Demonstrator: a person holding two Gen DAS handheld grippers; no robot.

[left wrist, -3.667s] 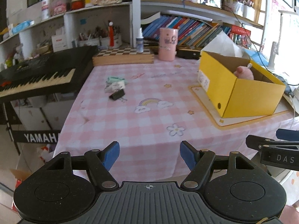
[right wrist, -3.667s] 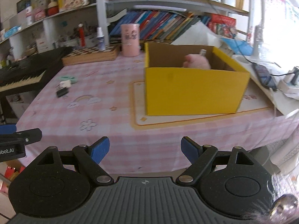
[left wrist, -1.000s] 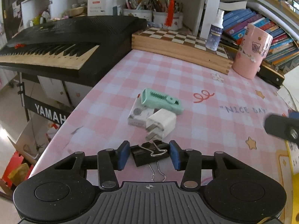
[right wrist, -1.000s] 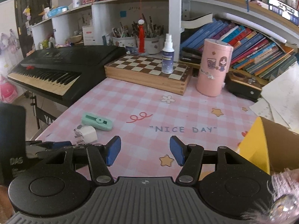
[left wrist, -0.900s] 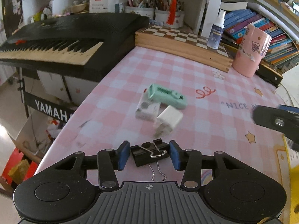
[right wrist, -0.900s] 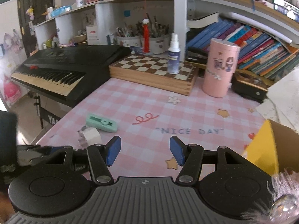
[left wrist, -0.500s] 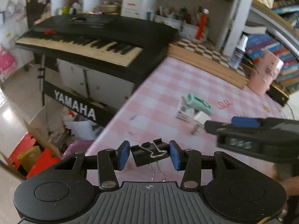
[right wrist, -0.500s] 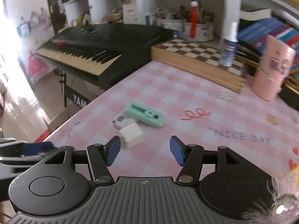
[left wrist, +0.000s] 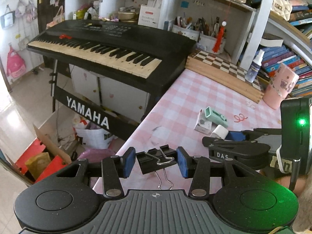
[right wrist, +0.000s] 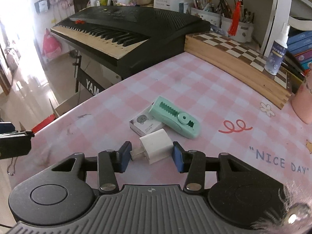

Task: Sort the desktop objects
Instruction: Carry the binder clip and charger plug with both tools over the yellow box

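My left gripper (left wrist: 156,162) is shut on a black binder clip (left wrist: 154,159), held in the air just off the table's left edge, its wire handles hanging toward the camera. My right gripper (right wrist: 150,155) is low over the pink checked tablecloth (right wrist: 214,89); its jaws are closing on a white charger plug (right wrist: 156,146), one blue pad at the prongs and the other against its body. Just beyond it lie a mint green correction-tape dispenser (right wrist: 175,117) and a small white box (right wrist: 146,124). In the left wrist view the right gripper (left wrist: 234,136) stands at the charger (left wrist: 219,131).
A black keyboard (left wrist: 109,44) on a stand borders the table's far left. A wooden chessboard (right wrist: 234,56), a spray bottle (right wrist: 276,52) and a pink cup (left wrist: 280,85) line the back edge under crowded shelves. Boxes and bags lie on the floor (left wrist: 48,156).
My left gripper has drawn back and up off the table's left edge with the clip. My right gripper has come down to the charger and its jaws have narrowed onto it.
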